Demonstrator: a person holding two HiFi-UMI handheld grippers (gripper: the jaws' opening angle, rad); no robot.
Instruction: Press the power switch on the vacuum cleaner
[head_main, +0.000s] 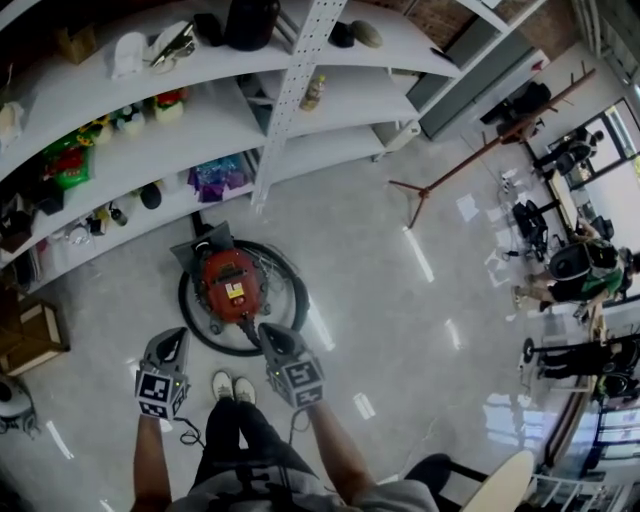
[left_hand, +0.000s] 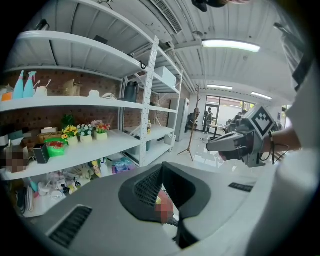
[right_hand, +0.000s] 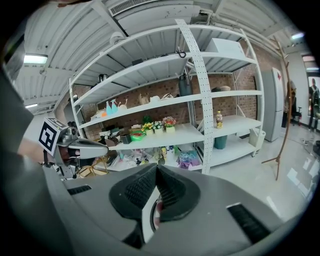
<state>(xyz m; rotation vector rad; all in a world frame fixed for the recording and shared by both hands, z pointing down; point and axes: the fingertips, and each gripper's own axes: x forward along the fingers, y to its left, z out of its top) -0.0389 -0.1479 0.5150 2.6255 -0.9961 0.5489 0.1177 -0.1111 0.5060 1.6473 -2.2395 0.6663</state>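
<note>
Because the vacuum cleaner (head_main: 230, 285) sits low on the glossy floor, just ahead of the person's shoes (head_main: 232, 387) and in front of the shelves (head_main: 300, 95), any press has to come from well above, and that is where trouble could start. The switch is too small to pick out from the head view; only a pale label shows on the red top. A jab aimed by guesswork may land on the label or the curved shell and skid off. A slanted push could also shove the machine across the smooth floor rather than work the button. The black hose (head_main: 195, 325) loops around the body close to the feet, so a step forward risks catching it and dragging the cleaner out of line.

The left gripper (head_main: 172, 342) has its jaws closed tip to tip with nothing between them, and the right gripper (head_main: 270, 336) is the same. Both hang above the near edge of the hose ring, apart from the machine.

Counted: one vacuum cleaner, one hose, two grippers, two shoes, and one coat stand (head_main: 470, 160) off to the right.
</note>
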